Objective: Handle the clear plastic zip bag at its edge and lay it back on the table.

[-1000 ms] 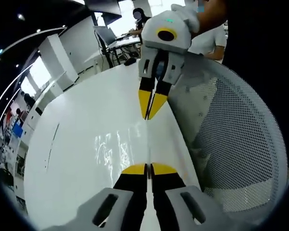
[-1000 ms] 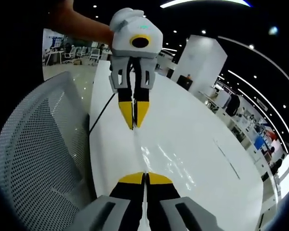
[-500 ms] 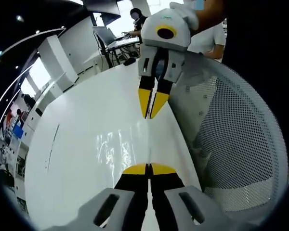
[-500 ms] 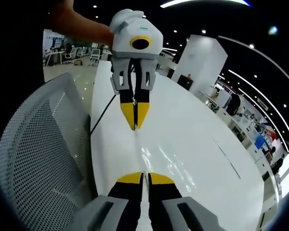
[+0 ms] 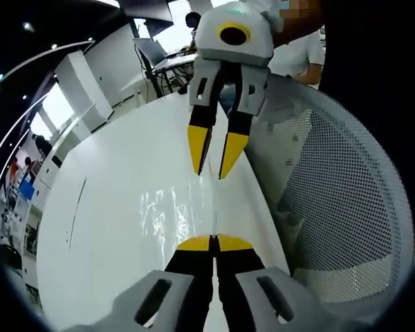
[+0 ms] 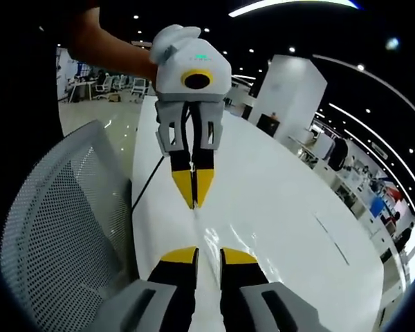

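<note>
Left gripper (image 5: 213,243): in the left gripper view its own jaws rise from the lower centre of the frame and stand together, the yellow tips touching. They pinch the near end of a thin clear edge. In the right gripper view (image 6: 194,188) the same gripper hangs in the upper centre with its tips closed to one point.

Right gripper (image 6: 209,256): in the right gripper view its jaws at the lower centre stand a little apart, with a clear gap between the yellow tips. In the left gripper view (image 5: 214,153) it is in the upper centre, and the two tips are spread. I judge that it has no hold on the bag now.

Zip bag (image 5: 167,207): it is clear and hard to see. It shows as a patch of wrinkled shine in the middle of the frame, and its edge runs as a thin line between the two grippers. It seems to lie low over the tabletop (image 5: 124,159), but I cannot tell if all of it rests there.

Handling: I judge it very light, soft and limp, also slippery. It will sag and fold if only one corner is held.

Where to hold: the stiffer strip at the edge is best, pinched flat between the tips.

Chair (image 5: 346,194): a white mesh back stands at the right side of the frame, just beside the tabletop.
</note>
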{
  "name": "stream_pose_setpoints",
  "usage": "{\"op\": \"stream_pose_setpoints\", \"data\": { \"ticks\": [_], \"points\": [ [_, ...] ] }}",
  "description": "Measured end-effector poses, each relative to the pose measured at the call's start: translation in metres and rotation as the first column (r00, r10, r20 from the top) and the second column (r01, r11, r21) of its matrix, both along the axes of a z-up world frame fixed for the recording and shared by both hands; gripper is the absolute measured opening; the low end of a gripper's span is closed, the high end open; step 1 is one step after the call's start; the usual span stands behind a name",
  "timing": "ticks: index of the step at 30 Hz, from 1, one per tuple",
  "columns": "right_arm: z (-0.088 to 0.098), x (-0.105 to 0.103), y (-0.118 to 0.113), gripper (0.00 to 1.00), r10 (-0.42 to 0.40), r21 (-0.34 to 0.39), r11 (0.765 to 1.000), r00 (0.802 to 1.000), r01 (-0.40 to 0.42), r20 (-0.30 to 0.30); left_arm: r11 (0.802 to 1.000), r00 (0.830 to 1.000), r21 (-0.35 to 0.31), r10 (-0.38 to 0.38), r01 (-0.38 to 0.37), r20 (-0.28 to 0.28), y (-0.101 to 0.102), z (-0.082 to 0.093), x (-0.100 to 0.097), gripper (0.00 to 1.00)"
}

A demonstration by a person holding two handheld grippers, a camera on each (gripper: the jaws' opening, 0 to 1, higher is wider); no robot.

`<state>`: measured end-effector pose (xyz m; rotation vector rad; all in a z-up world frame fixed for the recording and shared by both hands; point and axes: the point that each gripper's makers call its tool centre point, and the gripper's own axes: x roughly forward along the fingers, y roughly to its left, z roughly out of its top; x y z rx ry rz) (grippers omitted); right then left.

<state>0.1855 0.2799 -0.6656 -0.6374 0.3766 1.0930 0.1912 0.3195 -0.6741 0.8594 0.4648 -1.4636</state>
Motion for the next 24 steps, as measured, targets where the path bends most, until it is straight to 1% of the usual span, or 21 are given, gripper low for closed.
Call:
{"op": "stream_pose_setpoints", "data": {
  "ticks": [9,24],
  "points": [
    [0.001,0.001,0.011,0.11,0.026,0.010,1.000,1.000,-0.026,-0.008,1.000,1.000,-0.001,-0.009,0.009,-0.001,-0.001,0.001,-0.001,0.00],
    [0.000,0.000,0.023,0.11,0.070,0.009,0.998,0.997,-0.069,-0.021,1.000,1.000,-0.005,-0.025,0.025,0.004,-0.004,0.001,-0.001,0.00]
  ]
}}
